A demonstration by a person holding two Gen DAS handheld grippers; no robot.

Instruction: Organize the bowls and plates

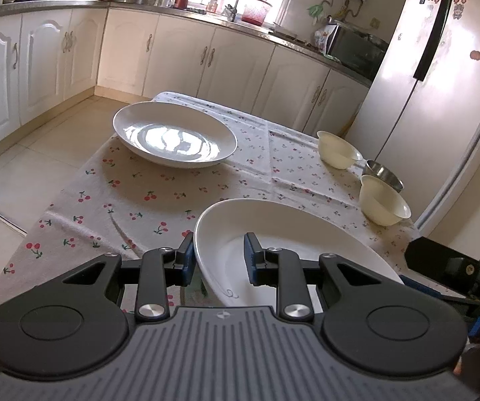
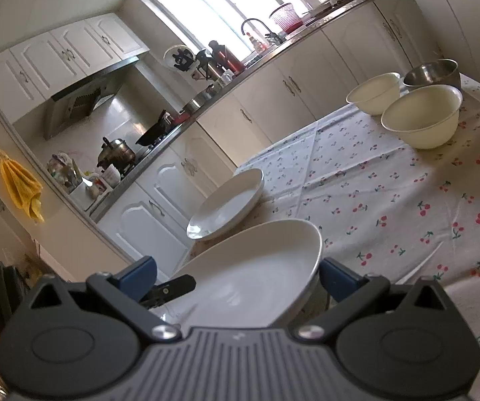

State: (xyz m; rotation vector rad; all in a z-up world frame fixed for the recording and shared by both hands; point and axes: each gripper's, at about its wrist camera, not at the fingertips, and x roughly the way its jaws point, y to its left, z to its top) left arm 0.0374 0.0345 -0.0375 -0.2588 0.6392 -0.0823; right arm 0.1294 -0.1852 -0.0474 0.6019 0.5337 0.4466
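Observation:
A white deep plate (image 1: 273, 234) (image 2: 256, 274) hangs tilted at the near end of the cherry-print tablecloth (image 1: 139, 200). My left gripper (image 1: 218, 260) is shut on its left rim, one pad outside and one inside. My right gripper (image 2: 236, 279) stands wide open around the opposite rim, and its pads do not press on the plate. A second white plate (image 1: 173, 140) (image 2: 226, 204) lies flat at the table's far left corner. Two cream bowls (image 1: 337, 150) (image 1: 385, 205) and a steel bowl (image 1: 383, 173) cluster at the table's right edge.
White floor cabinets (image 1: 39, 60) run along the far side under a counter crowded with pots and bottles. A tall fridge (image 1: 440, 83) stands close to the bowls on the right. Tiled floor (image 1: 22, 167) drops off past the table's left edge.

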